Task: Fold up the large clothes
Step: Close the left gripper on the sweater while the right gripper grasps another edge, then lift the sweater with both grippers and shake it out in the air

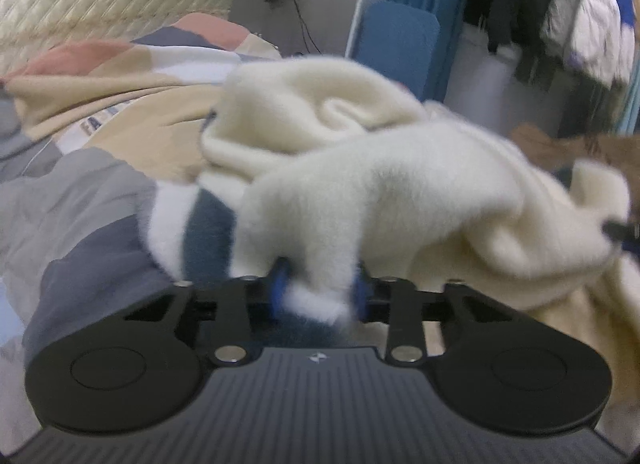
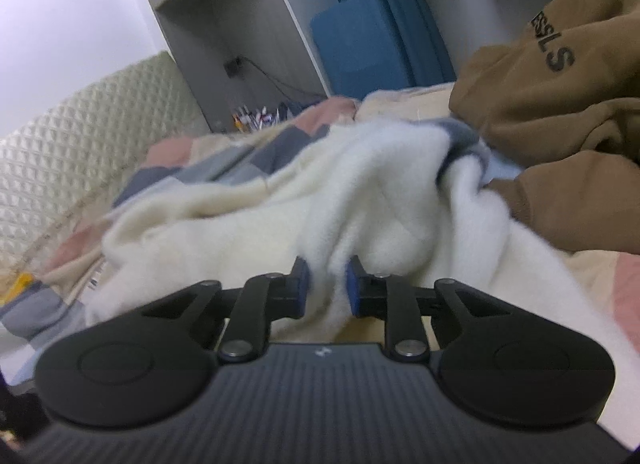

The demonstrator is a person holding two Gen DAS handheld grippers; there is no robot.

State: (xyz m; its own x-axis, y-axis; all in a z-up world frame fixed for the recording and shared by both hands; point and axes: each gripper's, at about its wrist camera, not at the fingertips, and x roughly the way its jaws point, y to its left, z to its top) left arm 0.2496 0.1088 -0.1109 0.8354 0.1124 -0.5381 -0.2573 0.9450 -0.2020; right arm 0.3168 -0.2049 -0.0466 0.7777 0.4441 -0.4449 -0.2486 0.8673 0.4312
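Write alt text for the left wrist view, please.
The left gripper pinches a fold of a fluffy cream garment between its blue-padded fingers. The garment lies bunched on a patchwork quilt.

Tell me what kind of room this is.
Most likely a bedroom: a patchwork quilt covers a bed with a quilted headboard, and hanging clothes fill an open wardrobe area.
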